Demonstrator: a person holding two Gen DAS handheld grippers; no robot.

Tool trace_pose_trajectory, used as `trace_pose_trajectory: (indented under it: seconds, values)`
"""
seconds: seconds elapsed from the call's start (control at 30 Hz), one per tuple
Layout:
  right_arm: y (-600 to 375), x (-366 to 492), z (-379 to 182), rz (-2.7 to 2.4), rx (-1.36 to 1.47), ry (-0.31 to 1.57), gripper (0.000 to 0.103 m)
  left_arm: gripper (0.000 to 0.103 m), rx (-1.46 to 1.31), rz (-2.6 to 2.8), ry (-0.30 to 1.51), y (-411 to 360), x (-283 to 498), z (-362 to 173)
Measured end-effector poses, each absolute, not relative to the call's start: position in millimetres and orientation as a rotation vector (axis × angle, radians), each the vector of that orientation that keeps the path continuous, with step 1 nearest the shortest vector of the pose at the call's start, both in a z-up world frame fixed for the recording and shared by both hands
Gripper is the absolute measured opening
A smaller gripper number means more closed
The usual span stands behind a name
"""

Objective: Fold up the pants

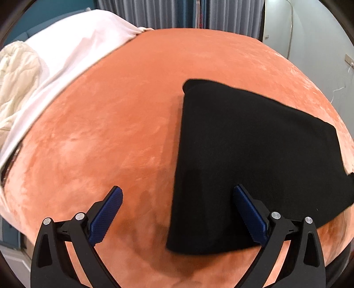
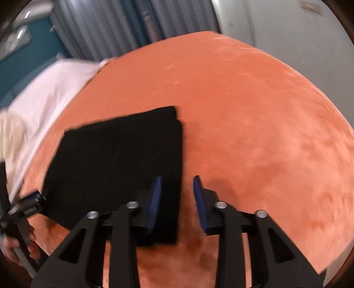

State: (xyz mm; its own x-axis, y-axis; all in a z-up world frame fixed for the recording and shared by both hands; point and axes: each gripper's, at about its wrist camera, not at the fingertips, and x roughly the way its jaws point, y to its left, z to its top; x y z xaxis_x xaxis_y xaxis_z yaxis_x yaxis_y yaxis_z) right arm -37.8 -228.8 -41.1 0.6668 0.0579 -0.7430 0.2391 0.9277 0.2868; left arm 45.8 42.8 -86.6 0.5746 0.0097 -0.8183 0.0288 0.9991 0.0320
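The black pants [image 1: 250,159] lie folded into a flat rectangle on the orange bed cover [image 1: 115,124]. My left gripper [image 1: 178,192] is open and empty, hovering over the fold's near left corner. In the right wrist view the folded pants [image 2: 119,164] lie left of centre. My right gripper [image 2: 177,183] is open and empty above the fold's near right edge, its left pad over the cloth. The left gripper [image 2: 28,206] and the hand holding it show at the left edge of that view.
A white sheet [image 1: 66,55] and a cream quilted blanket [image 1: 15,84] lie at the bed's far left. Grey curtains [image 1: 168,13] and a white cabinet [image 1: 309,33] stand behind the bed. The orange cover [image 2: 265,124] stretches right of the pants.
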Motion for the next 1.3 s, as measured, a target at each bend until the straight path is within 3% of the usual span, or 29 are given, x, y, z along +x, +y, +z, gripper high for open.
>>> trace_pose_trajectory:
  seconds: [0.2, 0.53, 0.73, 0.97, 1.03, 1.07, 1.3]
  values:
    - [-238, -65, -36, -0.109, 0.356, 0.828, 0.031, 0.098, 0.032, -0.016, 0.931, 40, 22, -70]
    - [-198, -75, -65, -0.012, 0.134, 0.857, 0.031, 0.098, 0.121, 0.032, 0.964, 20, 13, -89]
    - [-231, -64, -82, -0.054, 0.331, 0.847, 0.035, 0.098, 0.102, 0.046, 0.975, 24, 14, -96]
    - [-236, -93, -48, 0.069, 0.462, 0.801, 0.04, 0.098, 0.105, 0.024, 0.926, 29, -3, -74]
    - [-244, -92, -46, 0.103, 0.528, 0.804, 0.053, 0.098, 0.053, -0.019, 0.937, 38, -8, -69]
    - [-245, -92, -46, 0.094, 0.531, 0.804, 0.055, 0.098, 0.009, -0.05, 0.948, 45, -10, -67]
    - [-234, -67, -55, 0.178, 0.603, 0.846, 0.055, 0.098, -0.361, -0.223, 1.089, 89, 11, -88]
